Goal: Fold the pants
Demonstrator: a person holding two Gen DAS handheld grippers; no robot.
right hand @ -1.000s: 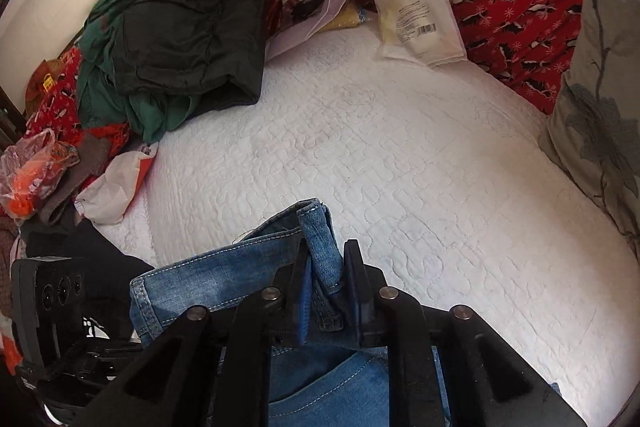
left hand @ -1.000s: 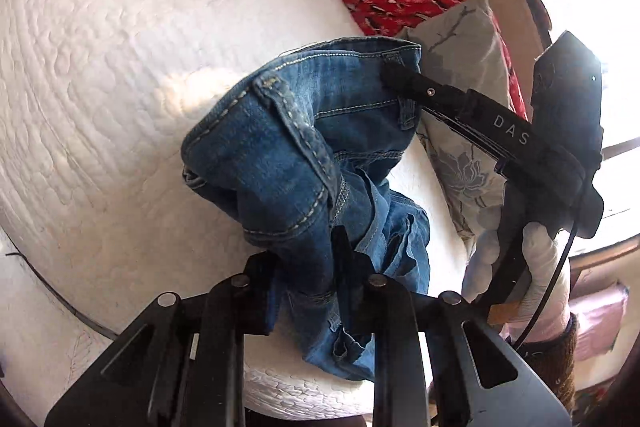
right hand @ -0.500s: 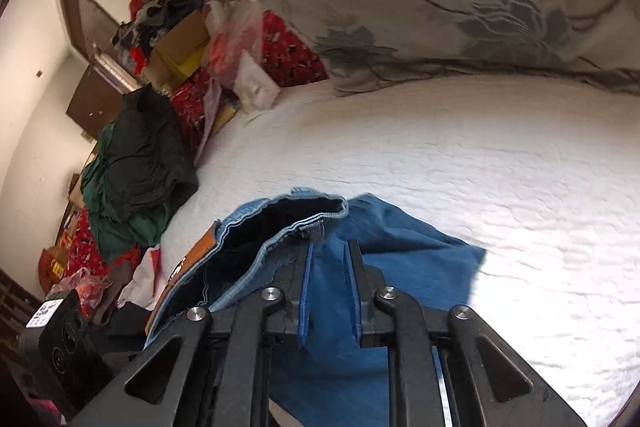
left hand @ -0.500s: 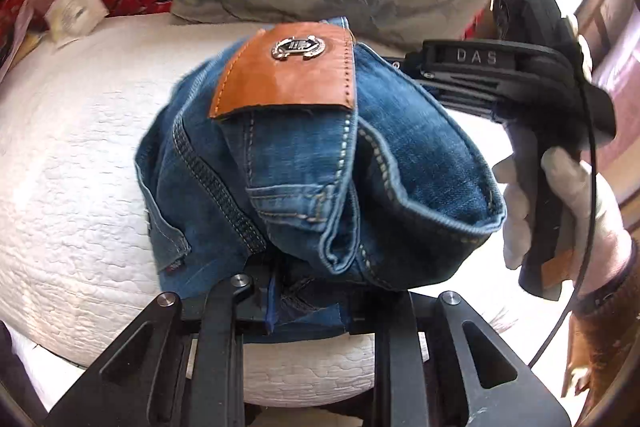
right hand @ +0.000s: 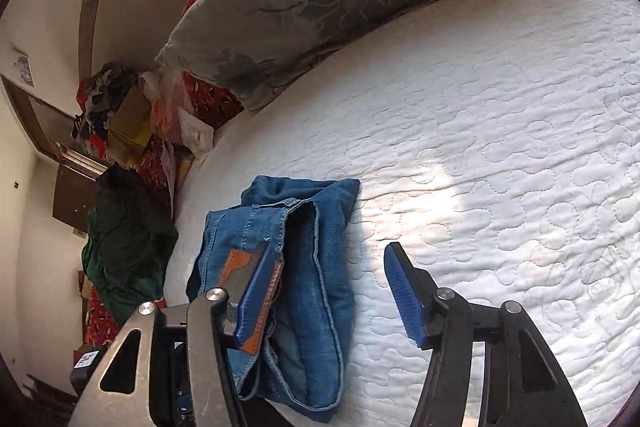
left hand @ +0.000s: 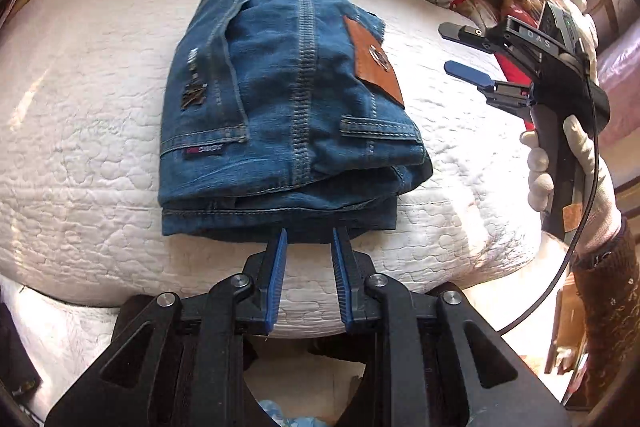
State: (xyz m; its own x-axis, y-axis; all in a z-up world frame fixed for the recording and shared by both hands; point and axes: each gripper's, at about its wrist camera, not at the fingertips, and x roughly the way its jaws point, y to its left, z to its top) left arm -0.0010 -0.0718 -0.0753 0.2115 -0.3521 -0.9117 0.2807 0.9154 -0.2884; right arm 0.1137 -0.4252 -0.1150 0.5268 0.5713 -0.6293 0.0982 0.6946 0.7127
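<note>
The folded jeans [left hand: 280, 115] are seen lying in a compact bundle on the white quilted mattress [left hand: 80, 167], in the centre of the left wrist frame, leather patch [left hand: 374, 61] turned up toward the right. The left gripper [left hand: 308, 243] is held with its blue pads parted and nothing between them, tips just at the near hem. The right gripper [left hand: 466, 53], at the right edge of that frame, is likewise spread wide and empty; in its own view one finger [right hand: 260, 291] is placed over the patch side of the bundle. The fold looks finished, but the thick upper layers bulge at the lower right corner and could spring open. A stitched edge could be snagged by a ribbed pad on withdrawal, and the stack dragged askew.
</note>
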